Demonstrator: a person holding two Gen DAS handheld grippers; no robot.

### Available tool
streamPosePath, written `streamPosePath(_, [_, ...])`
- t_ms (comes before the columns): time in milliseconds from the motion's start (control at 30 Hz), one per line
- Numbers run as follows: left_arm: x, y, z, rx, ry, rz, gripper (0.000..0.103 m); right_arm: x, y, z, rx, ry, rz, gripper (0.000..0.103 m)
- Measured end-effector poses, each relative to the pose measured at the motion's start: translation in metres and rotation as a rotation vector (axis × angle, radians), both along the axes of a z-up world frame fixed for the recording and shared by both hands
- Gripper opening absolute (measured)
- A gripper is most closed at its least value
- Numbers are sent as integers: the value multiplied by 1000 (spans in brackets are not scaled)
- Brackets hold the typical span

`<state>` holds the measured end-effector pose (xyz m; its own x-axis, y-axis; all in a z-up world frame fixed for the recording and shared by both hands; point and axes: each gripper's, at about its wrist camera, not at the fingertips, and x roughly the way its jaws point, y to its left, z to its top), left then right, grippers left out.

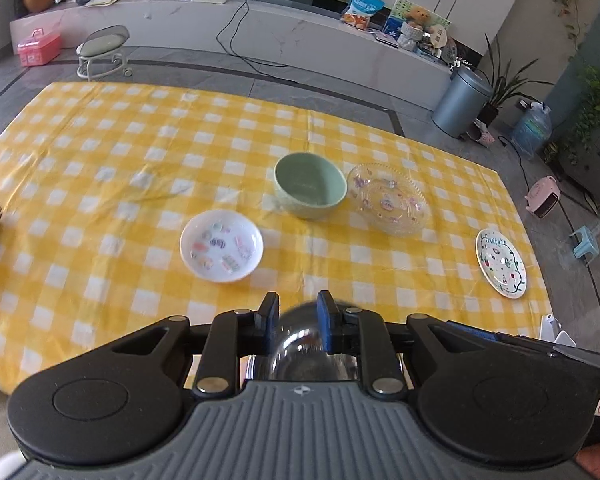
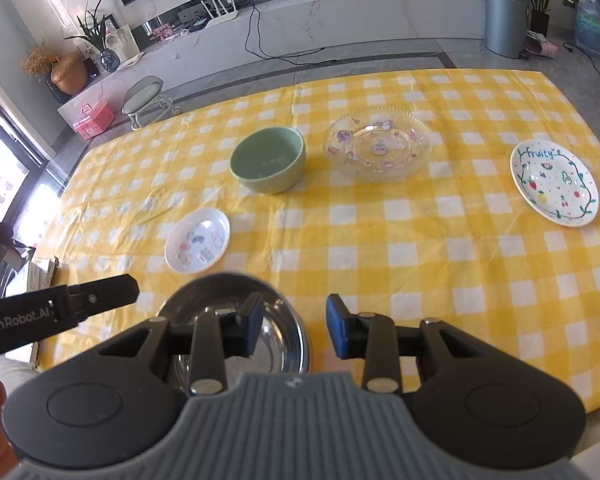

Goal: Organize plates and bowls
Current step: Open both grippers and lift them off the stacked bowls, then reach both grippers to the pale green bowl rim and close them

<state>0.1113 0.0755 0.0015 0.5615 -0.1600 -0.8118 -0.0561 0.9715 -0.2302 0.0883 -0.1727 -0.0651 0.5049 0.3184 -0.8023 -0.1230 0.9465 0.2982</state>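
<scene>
The left claw (image 1: 298, 312) is clamped on the rim of the steel bowl (image 2: 236, 320) at the near edge of the desk (image 2: 420, 240), while the right claw (image 2: 294, 330) hangs apart just beside it, and the green bowl (image 2: 267, 165) lies straight ahead.

A shiny round steel bowl (image 2: 236, 320) sits upright at the worktop's near edge. Beyond it lie a small white patterned saucer (image 2: 197, 239), a pale green ceramic bowl (image 2: 267, 164), a clear glass plate (image 2: 377, 148), and, far right, a white fruit-painted plate (image 2: 554, 188).
</scene>
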Motion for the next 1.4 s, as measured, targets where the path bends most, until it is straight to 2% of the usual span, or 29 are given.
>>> streamPosePath(233, [51, 4, 1, -5, 22, -50, 23, 48, 1, 1, 15, 33, -13, 34])
streamPosePath(433, [103, 6, -19, -44, 72, -82, 23, 98, 9, -5, 29, 64, -31, 34])
streamPosePath(533, [129, 11, -33, -57, 87, -72, 23, 124, 13, -12, 33, 79, -41, 27])
streamPosePath(700, [170, 22, -58, -104, 123, -23, 23, 168, 27, -31, 20, 116, -43, 22])
streamPosePath(900, [214, 21, -83, -49, 166, -26, 25, 211, 45, -53, -5, 177, -36, 22])
streamPosePath(1100, [239, 20, -104, -67, 208, -8, 26, 243, 52, -72, 8, 245, -34, 22])
streamPosePath(1200, [242, 15, -113, -49, 220, -22, 26, 249, 54, -79, 3, 258, -27, 21])
streamPosePath(1333, [245, 14, -125, -49, 252, -21, 26, 253, 58, -90, -16, 271, -17, 15])
streamPosePath(1400, [245, 13, -129, -40, 261, -21, 21, 254, 57, -95, -16, 283, -17, 12])
